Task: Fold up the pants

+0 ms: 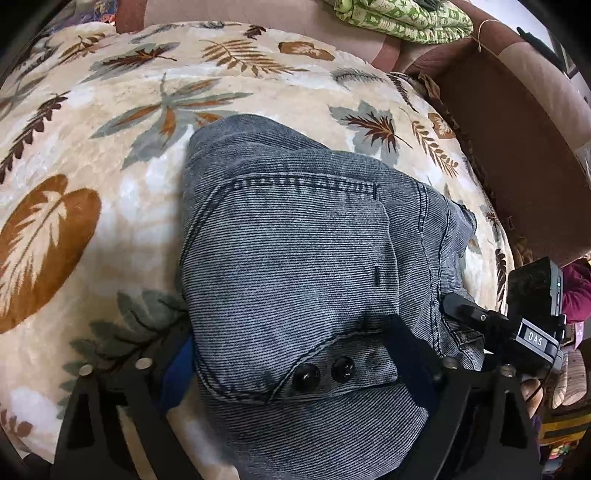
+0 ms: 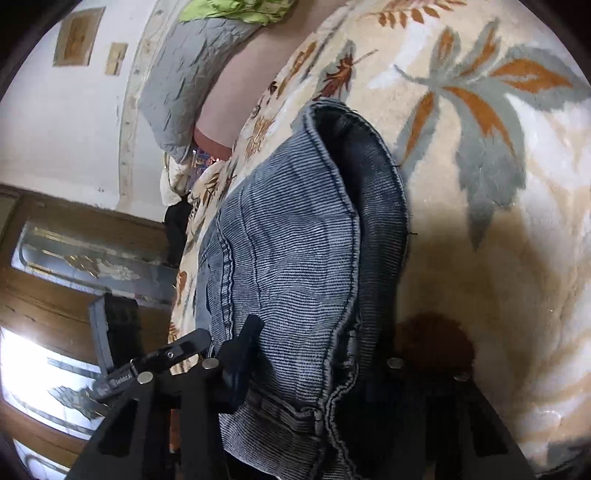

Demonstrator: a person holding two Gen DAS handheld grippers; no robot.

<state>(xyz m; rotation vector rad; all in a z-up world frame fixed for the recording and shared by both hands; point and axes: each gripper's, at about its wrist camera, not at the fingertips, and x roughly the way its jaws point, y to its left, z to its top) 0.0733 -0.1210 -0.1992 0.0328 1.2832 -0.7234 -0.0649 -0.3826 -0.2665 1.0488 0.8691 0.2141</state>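
The grey-blue ribbed pants (image 1: 295, 229) lie folded on a cream leaf-print blanket (image 1: 110, 122), with the waistband and two dark buttons (image 1: 325, 373) nearest the left wrist camera. My left gripper (image 1: 291, 354) straddles that waistband end. Its jaws stand wide, the blue pad (image 1: 177, 369) just beside the cloth's left edge. My right gripper (image 2: 317, 362) is closed on the pants (image 2: 288, 251) at their near edge. One finger (image 2: 240, 350) presses into the fabric and the other is hidden beneath the fold. The open leg hem (image 2: 354, 155) points away.
A brown sofa arm (image 1: 517, 147) borders the blanket on the right, with a green patterned cloth (image 1: 399, 18) folded at the back. A grey cushion (image 2: 184, 81) and a wooden glazed door (image 2: 74, 258) show in the right wrist view. A person's sleeve (image 1: 576, 291) is at the edge.
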